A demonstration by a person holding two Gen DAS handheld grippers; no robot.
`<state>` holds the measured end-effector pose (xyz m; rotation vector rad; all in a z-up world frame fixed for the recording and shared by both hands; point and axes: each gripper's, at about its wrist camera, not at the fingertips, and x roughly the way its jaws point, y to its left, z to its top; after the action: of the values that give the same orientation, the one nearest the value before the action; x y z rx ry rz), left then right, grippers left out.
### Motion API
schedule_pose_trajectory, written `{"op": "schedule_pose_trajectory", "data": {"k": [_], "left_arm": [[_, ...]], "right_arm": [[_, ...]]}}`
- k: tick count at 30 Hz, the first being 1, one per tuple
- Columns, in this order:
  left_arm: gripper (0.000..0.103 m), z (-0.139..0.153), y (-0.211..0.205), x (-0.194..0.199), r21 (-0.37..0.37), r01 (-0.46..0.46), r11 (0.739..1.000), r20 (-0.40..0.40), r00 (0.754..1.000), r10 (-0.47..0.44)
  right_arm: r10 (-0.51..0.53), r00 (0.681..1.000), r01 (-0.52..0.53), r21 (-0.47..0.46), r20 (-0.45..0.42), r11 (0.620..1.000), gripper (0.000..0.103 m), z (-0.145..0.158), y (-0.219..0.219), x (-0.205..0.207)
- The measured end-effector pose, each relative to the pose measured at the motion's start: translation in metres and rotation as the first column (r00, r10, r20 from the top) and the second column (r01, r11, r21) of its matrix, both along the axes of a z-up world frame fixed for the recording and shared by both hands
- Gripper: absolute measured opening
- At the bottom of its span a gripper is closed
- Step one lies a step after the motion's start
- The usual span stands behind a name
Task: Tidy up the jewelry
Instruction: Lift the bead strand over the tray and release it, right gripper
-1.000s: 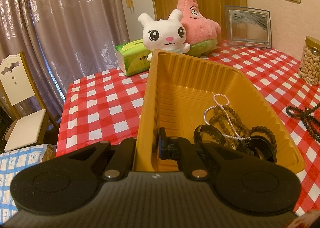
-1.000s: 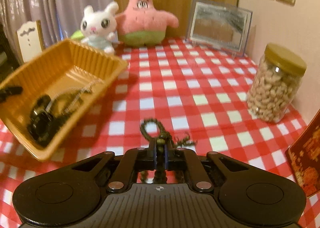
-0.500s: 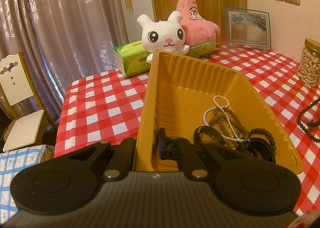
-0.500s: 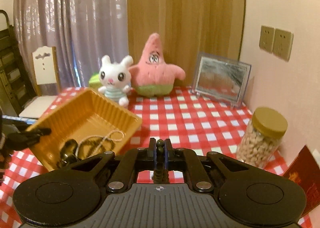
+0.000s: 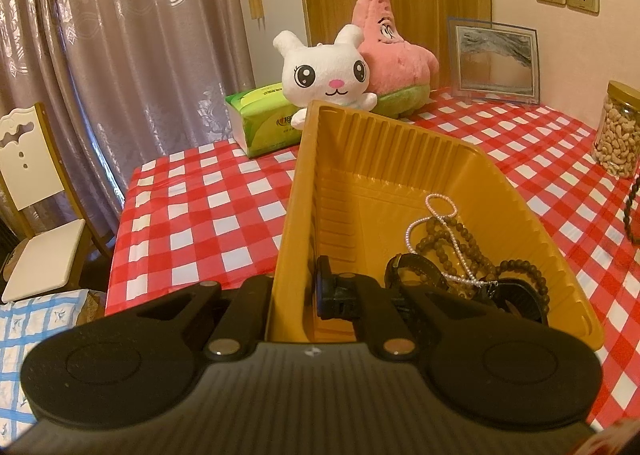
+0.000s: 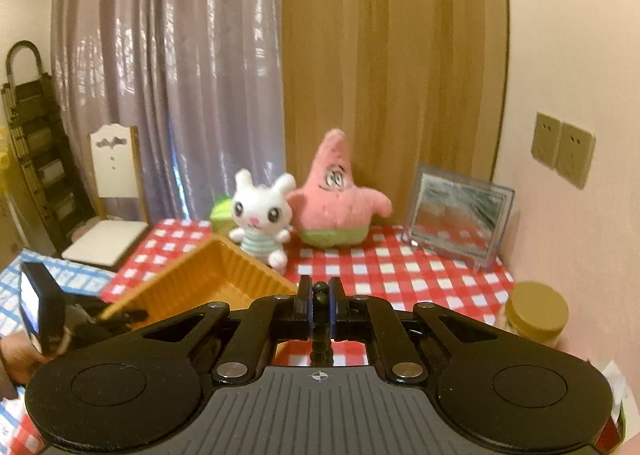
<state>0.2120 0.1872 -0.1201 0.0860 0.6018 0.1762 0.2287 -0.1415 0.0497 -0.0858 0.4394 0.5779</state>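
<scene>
My left gripper (image 5: 295, 292) is shut on the near left wall of the orange tray (image 5: 384, 151), which sits on the red checked tablecloth. Inside the tray lie a white pearl string (image 5: 440, 211), a brown bead bracelet (image 5: 460, 247) and black bands (image 5: 416, 269). My right gripper (image 6: 320, 297) is shut on a dark bead string (image 6: 320, 347) that dangles below its fingers, high above the table. That dark bead string (image 5: 630, 211) also hangs at the right edge of the left wrist view. From the right wrist, the tray (image 6: 240, 267) and the left gripper (image 6: 120, 315) lie low on the left.
A white rabbit plush (image 5: 324, 71), a pink star plush (image 5: 392, 51) and a green tissue pack (image 5: 264, 115) stand behind the tray. A picture frame (image 6: 456, 227) and a jar of nuts (image 6: 536, 311) line the right wall. A chair (image 5: 36, 223) stands left of the table.
My right gripper has risen well above the table with the dark bead string, which has lifted off the cloth. The left gripper stays still on the tray wall.
</scene>
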Motion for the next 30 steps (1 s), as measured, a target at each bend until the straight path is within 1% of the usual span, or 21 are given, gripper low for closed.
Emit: {"op": "schedule_pose_trajectory", "data": {"k": [7,12,17,20,23,27,30], "left_arm": [[0.004,0.0,0.0,0.0,0.0,0.0,1.0,0.001,1.0,0.0],[0.004,0.0,0.0,0.001,-0.002,0.003,1.0,0.002,1.0,-0.003],[0.004,0.001,-0.001,0.001,-0.005,0.006,1.0,0.004,1.0,-0.006],[0.004,0.002,-0.002,0.001,-0.009,0.007,1.0,0.005,1.0,-0.007],[0.004,0.001,-0.002,0.002,-0.013,0.007,1.0,0.005,1.0,-0.007],[0.004,0.001,0.0,0.001,-0.018,0.007,1.0,0.005,1.0,-0.007],[0.004,0.001,0.0,-0.001,-0.019,0.012,1.0,0.006,1.0,-0.012]], "right_arm": [[0.071,0.997,-0.072,0.045,0.027,0.996,0.007,0.027,0.02,0.0],[0.121,0.992,-0.124,0.09,0.035,0.988,0.007,0.034,0.048,0.01],[0.163,0.985,-0.169,0.142,0.048,0.975,0.007,0.035,0.08,0.022],[0.178,0.984,-0.179,0.157,0.021,0.971,0.007,0.025,0.101,0.035],[0.189,0.982,-0.182,0.152,-0.031,0.972,0.007,0.005,0.123,0.047],[0.177,0.975,-0.159,0.135,-0.138,0.978,0.007,-0.034,0.145,0.063],[0.175,0.962,-0.146,0.144,-0.209,0.979,0.007,-0.06,0.15,0.072]]}}
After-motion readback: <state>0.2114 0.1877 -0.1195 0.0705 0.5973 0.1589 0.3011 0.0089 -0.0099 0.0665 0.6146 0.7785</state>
